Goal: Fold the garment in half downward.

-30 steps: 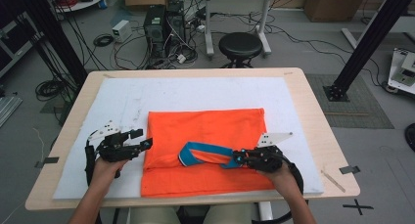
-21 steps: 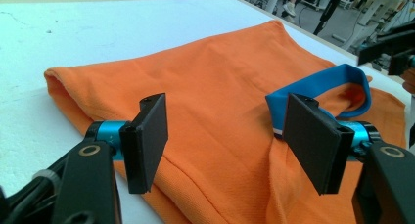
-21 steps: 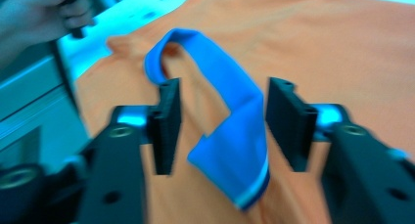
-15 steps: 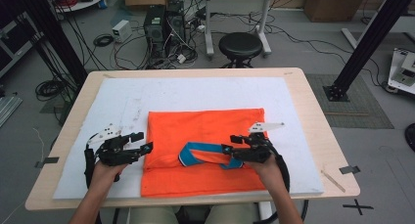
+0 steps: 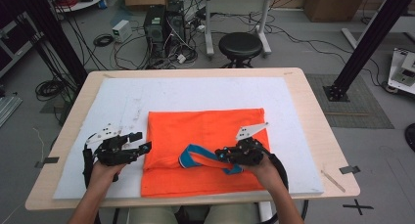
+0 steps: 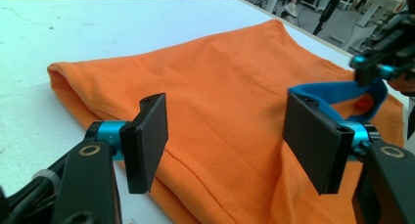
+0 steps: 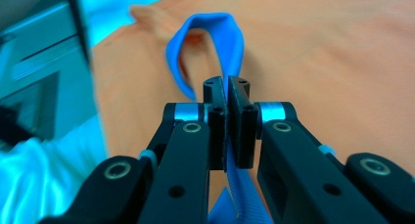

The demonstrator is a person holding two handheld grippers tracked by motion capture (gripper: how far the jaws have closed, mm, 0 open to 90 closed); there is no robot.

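Note:
An orange shirt [image 5: 205, 136] lies folded flat on the white mat [image 5: 195, 94]. Its blue collar [image 5: 195, 155] stands up in a loop near the front edge. My right gripper [image 5: 221, 154] is shut on the blue collar [image 7: 220, 43], lifting the band off the orange shirt [image 7: 318, 53]. My left gripper [image 5: 144, 146] hovers open at the shirt's left edge, its pads [image 6: 149, 138] wide apart over the orange shirt [image 6: 225, 101] with nothing between them. From that view the blue collar [image 6: 337, 89] and the right gripper [image 6: 364, 62] show farther off.
The wooden table [image 5: 318, 121] carries the white mat, with bare mat behind and left of the shirt. A black stool [image 5: 240, 44], cables and computer cases [image 5: 164, 23] stand on the floor beyond the table. Black frame posts [image 5: 364, 43] rise at the right.
My right gripper has pulled the blue collar leftward across the shirt, bunching the band into a tighter loop. My left gripper has stayed put and open.

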